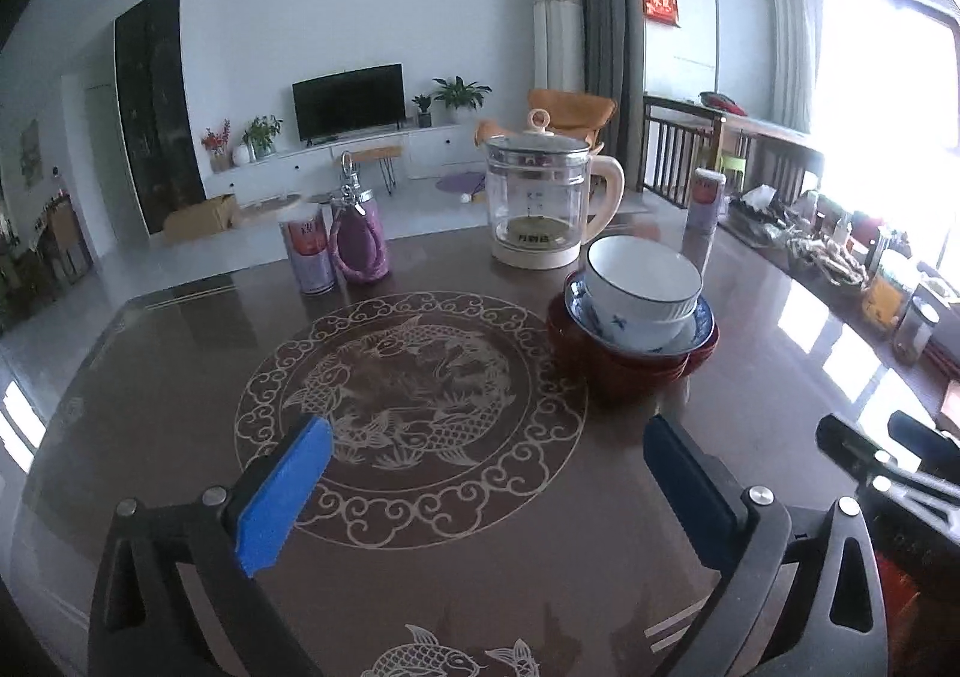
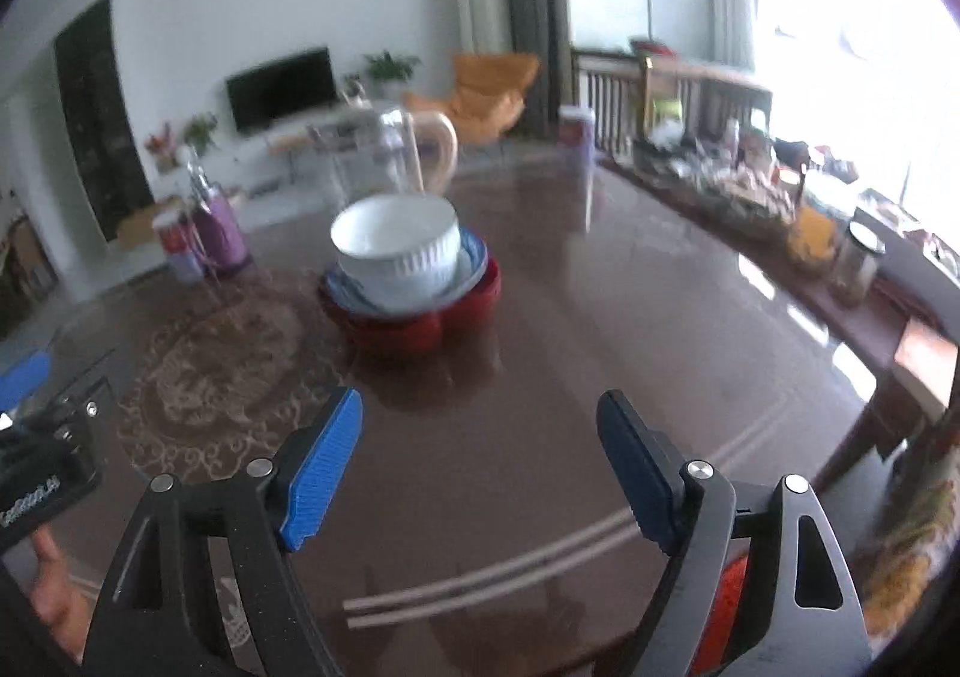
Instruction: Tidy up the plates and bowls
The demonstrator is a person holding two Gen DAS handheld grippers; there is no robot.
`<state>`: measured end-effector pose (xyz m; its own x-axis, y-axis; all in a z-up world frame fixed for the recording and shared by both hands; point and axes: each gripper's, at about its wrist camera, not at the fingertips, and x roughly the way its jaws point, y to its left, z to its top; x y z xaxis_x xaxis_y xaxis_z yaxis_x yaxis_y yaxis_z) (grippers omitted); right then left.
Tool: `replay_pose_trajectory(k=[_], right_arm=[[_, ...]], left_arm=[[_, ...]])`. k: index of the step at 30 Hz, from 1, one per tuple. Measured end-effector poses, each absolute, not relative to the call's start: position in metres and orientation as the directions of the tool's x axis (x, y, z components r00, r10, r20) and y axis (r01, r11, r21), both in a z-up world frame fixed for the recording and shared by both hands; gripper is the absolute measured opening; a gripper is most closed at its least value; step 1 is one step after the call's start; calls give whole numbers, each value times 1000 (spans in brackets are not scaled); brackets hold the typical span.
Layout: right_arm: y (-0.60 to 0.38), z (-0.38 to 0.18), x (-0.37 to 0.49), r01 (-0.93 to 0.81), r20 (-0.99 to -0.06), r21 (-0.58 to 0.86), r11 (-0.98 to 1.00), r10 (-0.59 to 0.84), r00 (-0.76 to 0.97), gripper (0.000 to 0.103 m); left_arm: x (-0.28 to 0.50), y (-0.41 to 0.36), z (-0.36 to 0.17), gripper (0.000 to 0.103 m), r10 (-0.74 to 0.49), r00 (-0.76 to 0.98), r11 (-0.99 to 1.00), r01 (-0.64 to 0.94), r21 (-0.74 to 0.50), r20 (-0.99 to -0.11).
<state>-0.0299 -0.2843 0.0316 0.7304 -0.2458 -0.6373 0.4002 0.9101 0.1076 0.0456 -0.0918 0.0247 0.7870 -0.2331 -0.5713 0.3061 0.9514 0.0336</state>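
Note:
A white ribbed bowl [image 1: 643, 281] sits in a blue-and-white patterned dish [image 1: 690, 330], which rests on a stack of dark red dishes [image 1: 624, 371] on the brown table [image 1: 420, 587]. My left gripper [image 1: 486, 449] is open and empty, low over the table, with the stack ahead to its right. In the right wrist view the same white bowl [image 2: 396, 251], blue-and-white dish [image 2: 474, 263] and red dishes [image 2: 414, 326] stand ahead and a little left of my right gripper [image 2: 480, 425], which is open and empty.
A glass kettle [image 1: 540, 197] stands behind the stack. A purple bottle [image 1: 359, 239] and a can [image 1: 309, 257] stand at the back left, another can [image 1: 707, 200] at the back right. Jars and clutter [image 1: 870, 269] line the right edge. The other gripper [image 1: 870, 455] shows at right.

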Motion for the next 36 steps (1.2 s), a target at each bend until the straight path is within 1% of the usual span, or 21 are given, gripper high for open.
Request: replay_pose_trajectory(k=[4,8,11,13,17,21,23,28,36], right_arm=[[-282,34,-31,423,-648,55,904,-290,704,83],[-276,37,-34,426,-633,44,904,-305,711,83],[-272,40,-33,428,-621,15,903,-327,712,83],[-271,42,-35,430,-618,10,903,-333,712,83],[-269,43,-35,435,-622,-11,900,-347,702,83],[-267,45,-36,437,-616,-27,899,-359,701,83],[-266,46,-35,434,-612,-36,900,-363,703,83],[-265,49,-34,432,-604,-47,901,-370,706,83],[-266,49,-33,432,-609,-47,901,-369,703,83]], left_arm=[[42,-99,23,103,-210,795,947,311,85,-569],[40,-104,21,103,-204,792,941,320,107,-576],[40,-105,23,103,-232,781,936,342,86,-580],[40,-103,24,103,-275,764,928,369,46,-584],[42,-104,24,103,-298,740,921,388,21,-603],[39,-110,26,103,-250,778,926,366,93,-576],[39,-112,25,103,-232,770,925,364,110,-595],[38,-110,30,103,-249,774,929,362,84,-582],[42,-112,33,103,-287,748,923,384,38,-598]])
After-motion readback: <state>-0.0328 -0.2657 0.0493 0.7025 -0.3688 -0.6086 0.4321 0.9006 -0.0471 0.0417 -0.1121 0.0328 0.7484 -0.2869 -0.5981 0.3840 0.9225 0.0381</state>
